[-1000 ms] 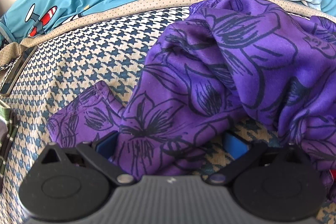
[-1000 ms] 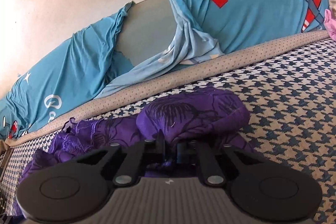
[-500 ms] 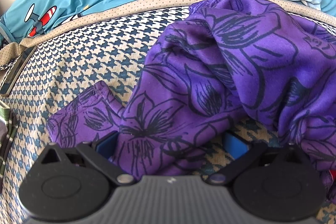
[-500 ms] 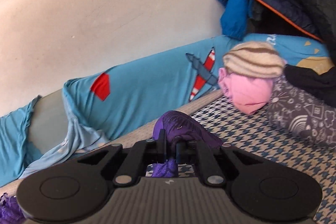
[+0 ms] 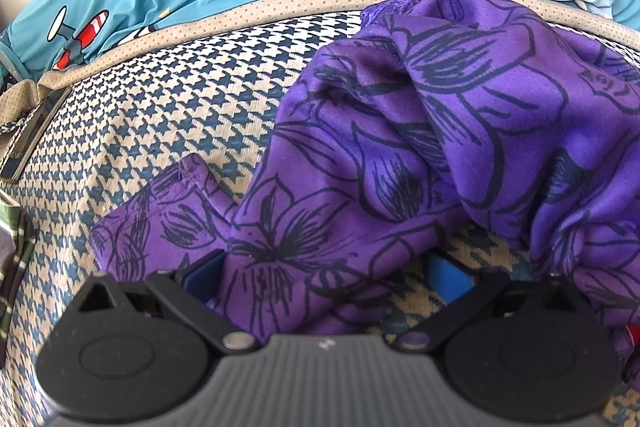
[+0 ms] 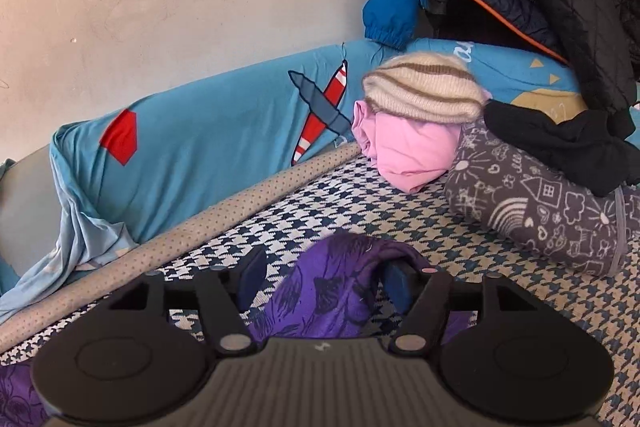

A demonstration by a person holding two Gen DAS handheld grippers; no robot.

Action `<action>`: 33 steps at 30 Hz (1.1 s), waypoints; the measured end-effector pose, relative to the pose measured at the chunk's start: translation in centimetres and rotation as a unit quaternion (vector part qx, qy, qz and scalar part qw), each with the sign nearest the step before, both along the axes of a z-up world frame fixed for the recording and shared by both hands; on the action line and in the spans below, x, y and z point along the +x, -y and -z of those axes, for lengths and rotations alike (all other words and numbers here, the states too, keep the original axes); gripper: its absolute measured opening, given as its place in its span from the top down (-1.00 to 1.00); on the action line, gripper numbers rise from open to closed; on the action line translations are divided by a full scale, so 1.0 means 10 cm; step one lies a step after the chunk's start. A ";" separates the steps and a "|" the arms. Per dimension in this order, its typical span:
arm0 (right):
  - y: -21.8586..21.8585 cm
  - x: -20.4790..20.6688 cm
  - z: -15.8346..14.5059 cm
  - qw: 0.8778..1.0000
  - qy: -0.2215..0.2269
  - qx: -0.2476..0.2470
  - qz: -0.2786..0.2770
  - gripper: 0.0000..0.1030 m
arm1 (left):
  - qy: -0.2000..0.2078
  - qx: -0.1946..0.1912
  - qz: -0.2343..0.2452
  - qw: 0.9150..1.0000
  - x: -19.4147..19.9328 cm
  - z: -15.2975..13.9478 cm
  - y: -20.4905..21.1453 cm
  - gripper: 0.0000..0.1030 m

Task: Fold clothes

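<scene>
Both grippers gape over the crumpled purple flower-printed cloth (image 5: 420, 147) at lower centre — right gripper (image 6: 324, 281) has just been opening, cloth between its fingers; left gripper (image 5: 328, 275) grips nothing.

Left gripper (image 5: 326, 275) pitched steeply down; jaws spread wide, blue pads (image 5: 202, 273) apart, cloth (image 5: 420, 131) lying loose between them, not pinched; right gripper (image 6: 320, 281) tilted gently down, jaws have just been opening, now parted; a cloth bump sits between the pads (image 6: 396, 281), right pad touching it, left pad clear.
</scene>
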State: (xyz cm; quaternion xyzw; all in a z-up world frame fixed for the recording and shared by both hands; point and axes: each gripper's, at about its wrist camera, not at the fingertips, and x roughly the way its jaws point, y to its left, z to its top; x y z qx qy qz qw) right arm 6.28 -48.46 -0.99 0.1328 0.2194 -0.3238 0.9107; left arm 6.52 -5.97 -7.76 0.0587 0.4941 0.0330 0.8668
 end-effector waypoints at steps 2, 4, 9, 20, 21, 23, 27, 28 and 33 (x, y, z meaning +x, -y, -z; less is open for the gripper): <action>-0.06 -0.03 -0.06 1.000 0.013 -0.023 0.005 -0.30 | 0.000 0.000 0.001 1.000 0.00 0.00 -0.01 -1.00; -0.12 -0.06 -0.13 0.998 0.029 -0.051 0.013 -0.39 | 0.000 0.001 0.001 1.000 0.00 0.00 -0.01 -1.00; -0.29 -0.14 -0.27 0.991 0.076 -0.114 0.008 -0.81 | 0.000 0.001 0.000 1.000 0.01 0.00 0.00 -1.00; -0.63 0.28 0.10 0.972 0.007 0.013 -0.236 -0.81 | 0.002 0.002 -0.001 1.000 0.00 -0.01 0.01 -1.00; -0.68 0.31 0.15 0.969 -0.003 0.015 -0.246 -0.81 | 0.003 0.003 0.000 1.000 0.00 -0.01 0.01 -1.00; -0.76 0.37 0.22 0.965 -0.016 0.015 -0.260 -0.81 | 0.003 0.004 0.000 1.000 0.00 -0.01 0.02 -1.00; -0.87 0.47 0.29 0.958 -0.029 0.028 -0.286 -0.81 | 0.005 0.004 -0.002 1.000 -0.01 0.00 0.03 -1.00; -0.90 0.50 0.31 0.956 -0.031 0.032 -0.292 -0.81 | 0.007 0.006 -0.001 1.000 -0.02 0.00 0.04 -1.00; -1.08 0.67 0.44 0.954 -0.075 0.018 -0.291 -0.81 | 0.010 0.009 0.000 1.000 -0.02 0.00 0.05 -1.00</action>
